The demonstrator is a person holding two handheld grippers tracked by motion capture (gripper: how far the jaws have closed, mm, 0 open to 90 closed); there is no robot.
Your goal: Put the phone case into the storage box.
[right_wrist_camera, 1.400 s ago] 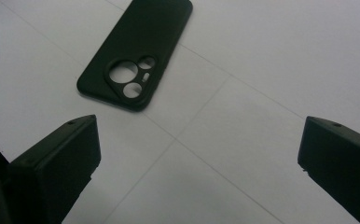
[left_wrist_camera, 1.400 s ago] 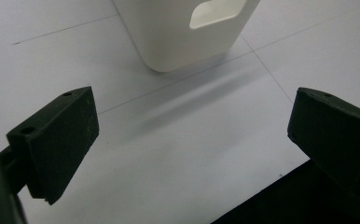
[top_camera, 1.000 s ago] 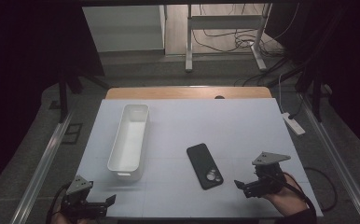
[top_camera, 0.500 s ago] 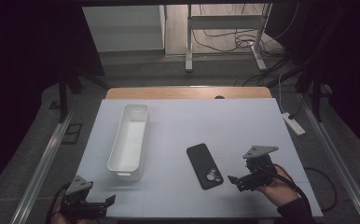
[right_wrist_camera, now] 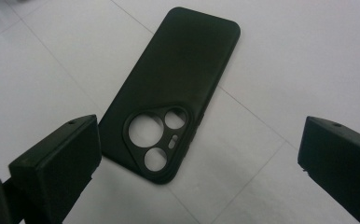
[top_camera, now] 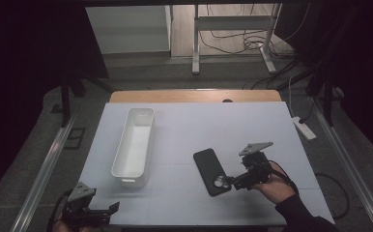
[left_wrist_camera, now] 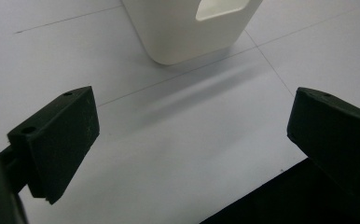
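Right tongs (top_camera: 229,184) hung wide open, empty, beside the flat black rubbery phone case (top_camera: 212,171). Approach step; next, closing squarely on its edge. Left tongs (top_camera: 111,209) sat open, idle.

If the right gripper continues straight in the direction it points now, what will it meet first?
Most likely the black phone case. It lies flat on the white table, camera-cutout end nearest the right gripper, whose open jaws point at it. Depth is unclear, so it may touch the table first.

White bin (left_wrist_camera: 192,30) beyond gaping tool (left_wrist_camera: 192,135)
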